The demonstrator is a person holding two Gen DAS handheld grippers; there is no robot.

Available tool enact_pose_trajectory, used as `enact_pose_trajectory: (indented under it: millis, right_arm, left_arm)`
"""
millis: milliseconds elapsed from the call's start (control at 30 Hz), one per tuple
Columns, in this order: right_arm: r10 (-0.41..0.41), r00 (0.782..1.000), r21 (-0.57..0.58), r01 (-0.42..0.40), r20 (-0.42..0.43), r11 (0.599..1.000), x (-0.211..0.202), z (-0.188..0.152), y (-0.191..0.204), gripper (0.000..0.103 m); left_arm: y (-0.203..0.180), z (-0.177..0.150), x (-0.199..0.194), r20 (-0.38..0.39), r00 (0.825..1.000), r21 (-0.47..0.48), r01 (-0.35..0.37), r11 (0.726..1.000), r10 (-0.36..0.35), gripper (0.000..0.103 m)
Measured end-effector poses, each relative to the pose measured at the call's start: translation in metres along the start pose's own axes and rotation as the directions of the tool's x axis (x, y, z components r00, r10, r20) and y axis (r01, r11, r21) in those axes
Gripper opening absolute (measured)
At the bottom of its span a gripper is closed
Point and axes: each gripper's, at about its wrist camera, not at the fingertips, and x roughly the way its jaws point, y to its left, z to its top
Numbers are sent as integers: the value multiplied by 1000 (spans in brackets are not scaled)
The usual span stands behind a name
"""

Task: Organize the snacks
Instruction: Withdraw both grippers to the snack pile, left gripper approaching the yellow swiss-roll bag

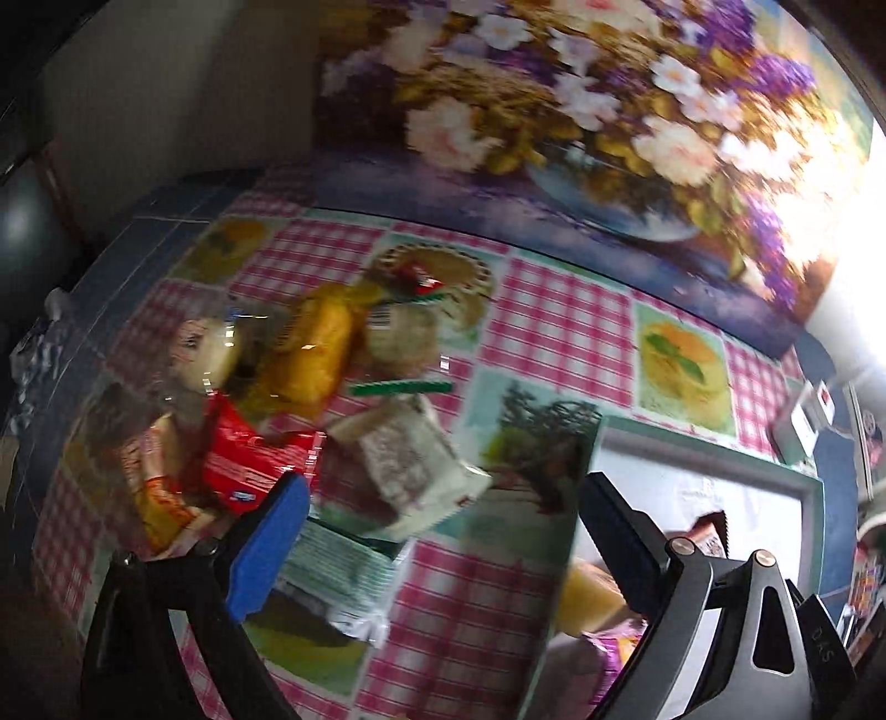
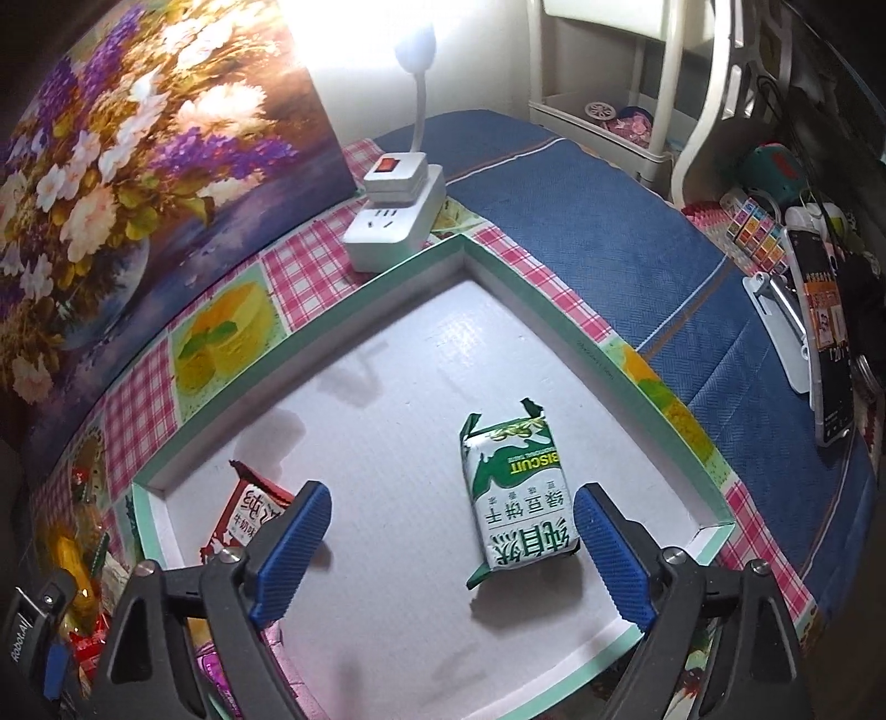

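Note:
My left gripper (image 1: 443,531) hangs open over a blurred pile of snacks on the checked tablecloth. The pile holds a red packet (image 1: 243,459), a yellow packet (image 1: 315,354), a pale wrapped cake (image 1: 410,465) and a green-and-white packet (image 1: 338,576); nothing is gripped. My right gripper (image 2: 451,554) is open above the white tray with a green rim (image 2: 387,271). A green-and-white biscuit packet (image 2: 515,498) lies flat on the tray floor between the fingers, close to the right pad but apart from it. A red packet (image 2: 249,515) lies in the tray's left corner.
A white power strip (image 2: 393,221) with a small lamp (image 2: 415,50) stands behind the tray. A flower painting (image 2: 138,166) leans at the back left. On the blue cloth to the right a phone on a stand (image 2: 825,332) sits among clutter. The tray's edge (image 1: 703,459) borders the pile.

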Motion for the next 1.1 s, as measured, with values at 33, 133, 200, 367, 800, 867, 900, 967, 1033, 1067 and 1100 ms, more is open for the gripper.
enact_pose_trajectory:
  millis: [33,133,200,367,800,867,900,967,1033,1067,1100]
  right_arm:
    - [-1,1000,-11,1,1,1000,0,-1,3,92]
    - [1,1000,-45,-1,5,999,0,-5,11,103]
    - [7,1000,-67,-6,16,998,-3,-7,16,103]
    - [41,999,-88,-40,8,995,-4,-11,24,103]
    - [167,985,-280,-147,48,949,-20,-39,77,103]
    - [199,979,-299,-176,48,938,-24,-45,85,103]
    - [216,975,-310,-192,47,931,-26,-48,90,103]
    - [239,970,-332,-213,41,919,-30,-55,98,103]
    - [245,969,-357,-216,38,909,-33,-63,107,103]
    - [253,967,-374,-223,32,900,-34,-67,112,103]
    - [268,963,-391,-238,24,889,-36,-72,117,103]
  left_arm:
    - [4,1,0,0,1000,-11,-9,1000,9,98]
    - [16,2,-2,7,1000,-38,-26,999,27,98]
    - [22,4,-4,15,999,-47,-38,998,39,98]
    - [39,6,-10,23,996,-58,-81,995,82,98]
    - [104,11,-31,54,982,-92,-175,980,180,99]
    - [119,11,-34,57,977,-119,-198,973,206,99]
    - [125,11,-35,56,975,-133,-205,970,214,99]
    - [137,12,-37,53,972,-158,-218,963,228,99]
    - [150,12,-40,53,968,-182,-234,955,247,99]
    - [158,11,-41,52,966,-201,-238,950,254,99]
    - [165,10,-41,51,965,-218,-240,946,257,99]
